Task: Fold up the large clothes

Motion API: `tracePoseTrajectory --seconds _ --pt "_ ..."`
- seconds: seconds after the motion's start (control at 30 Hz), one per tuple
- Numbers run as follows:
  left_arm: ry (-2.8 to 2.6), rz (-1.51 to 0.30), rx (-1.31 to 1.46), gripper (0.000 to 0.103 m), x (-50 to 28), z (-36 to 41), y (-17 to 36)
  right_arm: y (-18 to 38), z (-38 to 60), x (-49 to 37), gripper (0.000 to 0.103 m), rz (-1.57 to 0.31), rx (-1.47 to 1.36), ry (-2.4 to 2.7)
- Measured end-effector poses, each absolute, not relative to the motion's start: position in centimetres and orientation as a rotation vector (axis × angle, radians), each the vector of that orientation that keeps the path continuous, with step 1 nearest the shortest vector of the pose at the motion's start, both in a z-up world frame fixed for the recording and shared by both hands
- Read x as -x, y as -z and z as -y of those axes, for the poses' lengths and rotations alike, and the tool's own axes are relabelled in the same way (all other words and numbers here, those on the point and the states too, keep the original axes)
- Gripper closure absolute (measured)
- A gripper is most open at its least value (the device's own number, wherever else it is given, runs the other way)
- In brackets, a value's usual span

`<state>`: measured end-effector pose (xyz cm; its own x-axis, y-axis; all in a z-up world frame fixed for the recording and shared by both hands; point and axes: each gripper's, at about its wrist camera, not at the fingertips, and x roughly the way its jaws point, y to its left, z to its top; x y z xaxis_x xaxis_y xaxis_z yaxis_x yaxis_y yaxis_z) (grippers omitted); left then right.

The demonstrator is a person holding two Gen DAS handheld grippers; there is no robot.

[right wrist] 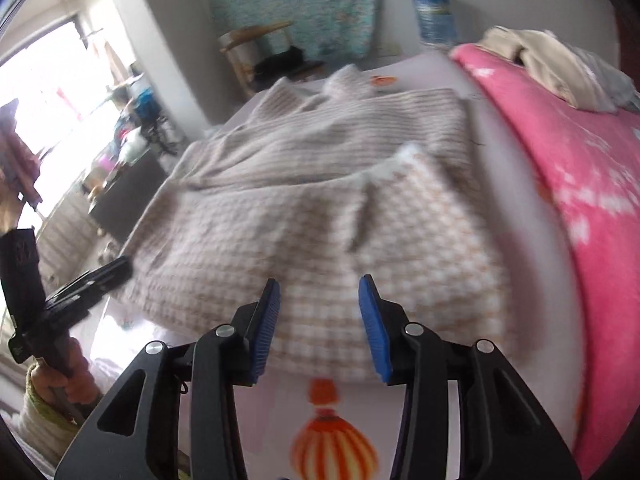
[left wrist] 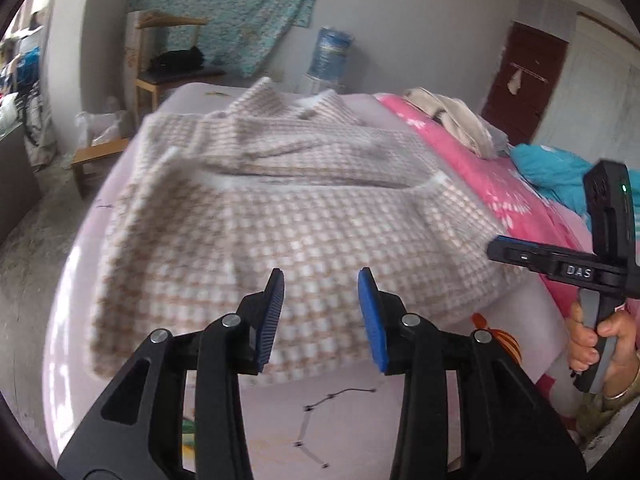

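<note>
A large beige-and-white checked garment (left wrist: 300,220) lies spread on the pale pink bed sheet (left wrist: 352,412), its near half folded up over the far half. My left gripper (left wrist: 322,280) hovers over the garment's near hem, open, with nothing between its blue pads. In the right wrist view the same garment (right wrist: 320,220) fills the middle. My right gripper (right wrist: 320,284) stands open above its near edge, holding nothing. Each gripper shows in the other's view: the right one (left wrist: 498,249) at the garment's right edge, the left one (right wrist: 120,268) at its left edge, each held by a hand.
A pink flowered blanket (left wrist: 480,176) runs along the bed's right side, with a beige clothes pile (left wrist: 452,120) and a teal cloth (left wrist: 548,168) on it. Beyond the bed stand a wooden chair (left wrist: 172,68), a blue water bottle (left wrist: 332,52) and a dark red door (left wrist: 524,76).
</note>
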<state>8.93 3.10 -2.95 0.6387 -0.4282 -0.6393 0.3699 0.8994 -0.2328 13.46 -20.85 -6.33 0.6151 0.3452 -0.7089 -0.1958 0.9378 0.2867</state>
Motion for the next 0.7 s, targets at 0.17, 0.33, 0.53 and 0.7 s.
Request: tracePoseTrajectory --seconds 0.17,0.33,0.53,0.7 --pt "0.346 -0.76 -0.203 0.058 -8.7 2.5 6.2 9.6 17.2 -14.7 0.061 -0.937 -0.064 -0.31" --pt "0.37 -0.741 -0.162 0.058 -8.9 1.6 4.7 7.7 17.3 -15.1 0.061 -0.924 -0.072 -0.317" --pt "0.382 -0.778 -0.145 0.058 -11.2 2.2 6.0 9.6 16.1 -17.3 0.061 -0.922 -0.06 -0.364" --pt "0.404 -0.751 -0.102 0.057 -11.9 1.9 4.6 7.6 16.2 -17.6 0.061 -0.891 -0.063 -0.369"
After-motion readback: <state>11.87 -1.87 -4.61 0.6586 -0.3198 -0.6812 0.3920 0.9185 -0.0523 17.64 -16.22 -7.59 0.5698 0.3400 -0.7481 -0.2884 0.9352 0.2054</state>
